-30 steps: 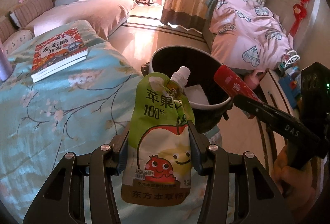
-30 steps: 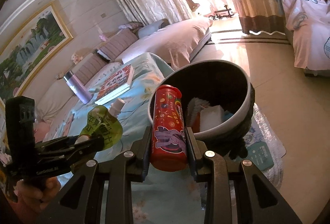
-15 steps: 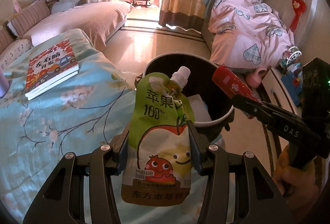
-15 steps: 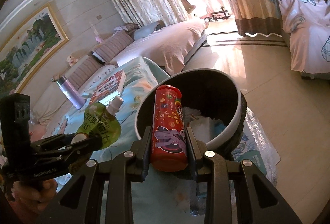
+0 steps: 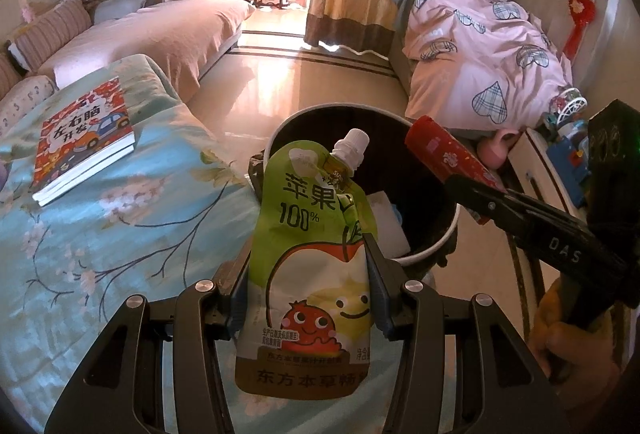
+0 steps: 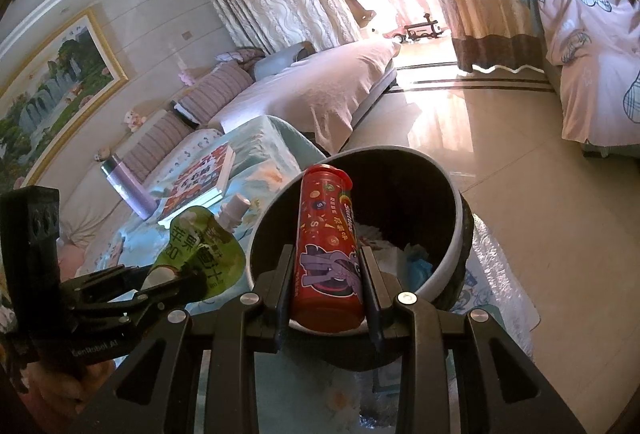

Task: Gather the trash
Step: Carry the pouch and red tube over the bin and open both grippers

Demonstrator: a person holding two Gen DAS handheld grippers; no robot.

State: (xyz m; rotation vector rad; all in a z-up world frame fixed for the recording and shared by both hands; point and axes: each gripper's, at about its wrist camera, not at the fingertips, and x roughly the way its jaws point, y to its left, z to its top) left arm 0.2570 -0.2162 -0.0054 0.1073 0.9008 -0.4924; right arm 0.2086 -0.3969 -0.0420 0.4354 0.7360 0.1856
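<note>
My left gripper (image 5: 306,254) is shut on a green apple juice pouch (image 5: 312,258) with a white spout, held upright over the near rim of a dark round trash bin (image 5: 436,240). My right gripper (image 6: 326,258) is shut on a red candy tube (image 6: 326,246), held over the bin (image 6: 454,254). The tube (image 5: 448,154) and right gripper (image 5: 472,190) show in the left wrist view at the bin's right. The pouch (image 6: 204,250) and left gripper (image 6: 160,282) show in the right wrist view, left of the bin. White paper and blue scraps lie inside the bin.
A table with a light blue floral cloth (image 5: 120,202) lies left of the bin, with a book (image 5: 84,138) and a purple bottle (image 6: 128,186) on it. A sofa (image 6: 312,90) stands beyond. A pink quilt (image 5: 480,58) is piled on the right. The floor is glossy tile (image 6: 520,162).
Both grippers have moved closer to the bin with their loads still held. The bin now fills more of both views and the tube sits further over its opening.
</note>
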